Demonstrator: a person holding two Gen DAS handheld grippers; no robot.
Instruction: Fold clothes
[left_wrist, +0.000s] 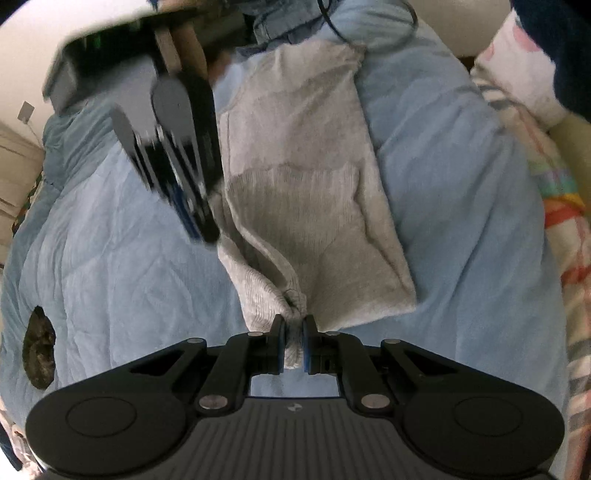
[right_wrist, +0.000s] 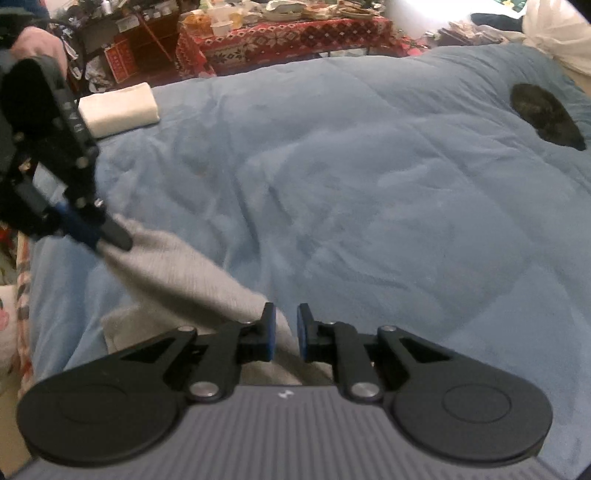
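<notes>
Folding is midway: left tool (left_wrist: 293, 341) and right tool (right_wrist: 286, 332) both pinch the half-folded grey garment (left_wrist: 306, 206) on the bed (right_wrist: 369, 184), while a folded white item (right_wrist: 118, 109) lies far left.

One grey knit garment (left_wrist: 303, 192) lies on one pale blue quilted bedspread (left_wrist: 461, 206). One folded white towel (right_wrist: 118, 109) sits near the bed's far edge. One dark round patch (right_wrist: 546, 116) marks the quilt. Two black two-finger grippers: left gripper (left_wrist: 293, 345), right gripper (right_wrist: 286, 332).
</notes>
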